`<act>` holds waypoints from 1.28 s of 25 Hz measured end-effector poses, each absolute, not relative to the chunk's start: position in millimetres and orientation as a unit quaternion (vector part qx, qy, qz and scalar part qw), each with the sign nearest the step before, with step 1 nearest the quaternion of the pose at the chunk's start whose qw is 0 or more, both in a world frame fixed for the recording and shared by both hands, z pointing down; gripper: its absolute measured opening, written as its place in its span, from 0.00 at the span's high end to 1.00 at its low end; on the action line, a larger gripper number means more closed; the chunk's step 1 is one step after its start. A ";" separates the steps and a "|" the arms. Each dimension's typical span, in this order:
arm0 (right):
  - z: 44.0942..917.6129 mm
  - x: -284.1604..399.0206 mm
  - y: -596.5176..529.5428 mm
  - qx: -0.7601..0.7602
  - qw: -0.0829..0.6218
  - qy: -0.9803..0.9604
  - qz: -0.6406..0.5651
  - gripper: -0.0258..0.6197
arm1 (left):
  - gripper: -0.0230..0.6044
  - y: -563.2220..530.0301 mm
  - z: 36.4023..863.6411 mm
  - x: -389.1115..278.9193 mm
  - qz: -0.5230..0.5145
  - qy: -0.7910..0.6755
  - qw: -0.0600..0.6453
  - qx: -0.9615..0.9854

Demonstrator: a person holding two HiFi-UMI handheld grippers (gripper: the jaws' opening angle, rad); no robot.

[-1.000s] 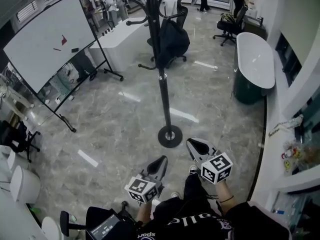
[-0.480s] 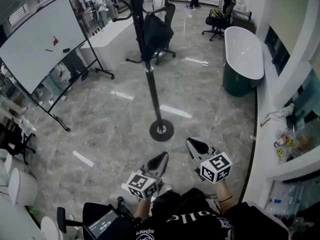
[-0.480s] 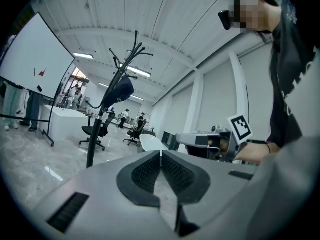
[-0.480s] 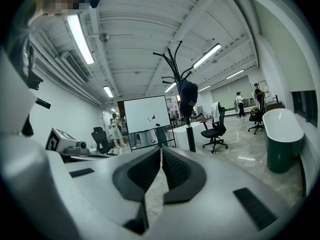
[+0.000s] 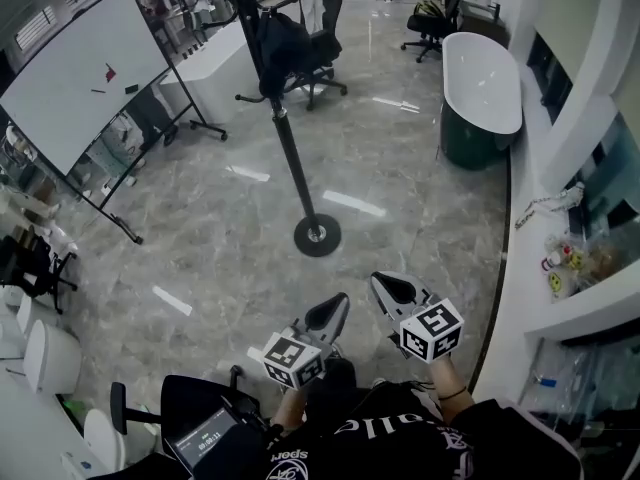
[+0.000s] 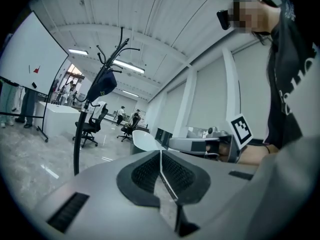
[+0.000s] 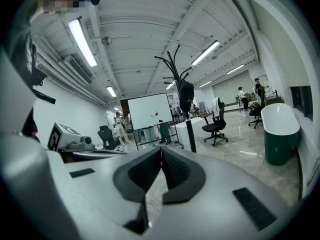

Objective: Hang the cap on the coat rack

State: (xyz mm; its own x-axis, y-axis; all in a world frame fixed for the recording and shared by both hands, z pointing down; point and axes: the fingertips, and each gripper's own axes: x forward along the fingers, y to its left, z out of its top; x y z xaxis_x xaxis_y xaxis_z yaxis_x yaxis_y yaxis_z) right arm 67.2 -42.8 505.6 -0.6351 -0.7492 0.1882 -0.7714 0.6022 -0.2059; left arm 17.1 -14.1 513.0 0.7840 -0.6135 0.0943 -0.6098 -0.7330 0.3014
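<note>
A dark cap point(image 5: 281, 40) hangs high on the black coat rack point(image 5: 291, 155), whose round base point(image 5: 317, 235) stands on the marble floor well ahead of me. The cap point(image 6: 102, 85) also shows on a hook in the left gripper view, and the cap point(image 7: 186, 94) shows in the right gripper view. My left gripper point(image 5: 333, 311) is held low near my body, shut and empty. Beside it, my right gripper point(image 5: 386, 288) is closing its jaws together, pads meeting with nothing between them. Both are far from the rack.
A whiteboard on a wheeled stand point(image 5: 82, 76) is at the left. A white tub on a dark base point(image 5: 481, 70) sits at the right, by a curved white ledge point(image 5: 545, 268). Office chairs point(image 5: 322, 16) and people stand behind the rack.
The coat rack has slid up and left in the head view and looks farther away. Both grippers stay low near my body, the left one a little further right.
</note>
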 end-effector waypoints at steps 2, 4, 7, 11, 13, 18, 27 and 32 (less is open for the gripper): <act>509.5 71.0 -24.9 0.419 0.041 -0.897 0.137 0.93 | 0.96 3.7 514.2 25.5 0.004 -0.331 0.158 0.930; 512.2 73.2 -6.5 0.413 0.038 -0.899 0.141 0.93 | 0.96 20.9 515.9 29.9 0.005 -0.334 0.156 0.930; 518.5 76.2 23.5 0.402 0.035 -0.903 0.146 0.93 | 0.96 49.3 522.6 35.7 0.004 -0.341 0.156 0.927; 529.8 81.2 63.1 0.382 0.040 -0.911 0.152 0.93 | 0.96 86.6 530.3 46.2 -0.004 -0.357 0.167 0.919; 532.3 82.1 81.2 0.370 0.042 -0.915 0.155 0.93 | 0.96 105.1 533.9 50.4 0.000 -0.363 0.172 0.916; 535.7 77.2 111.4 0.349 0.045 -0.922 0.161 0.93 | 0.96 134.6 539.2 44.1 0.010 -0.388 0.164 0.907; 535.4 66.1 131.6 0.336 0.048 -0.927 0.161 0.93 | 0.96 154.7 533.9 36.7 0.009 -0.393 0.171 0.903; 536.4 61.2 136.3 0.341 0.048 -0.925 0.162 0.93 | 0.96 163.8 537.8 33.6 0.017 -0.389 0.172 0.905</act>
State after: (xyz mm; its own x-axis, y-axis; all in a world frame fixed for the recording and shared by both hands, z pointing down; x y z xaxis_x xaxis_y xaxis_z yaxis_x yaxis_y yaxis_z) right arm 61.2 136.3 536.4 -0.7630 -0.6147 0.2000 -0.6461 0.7153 -0.2662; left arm 33.6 163.8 537.8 0.6973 -0.6975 0.1654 -0.7095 -0.6387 0.2979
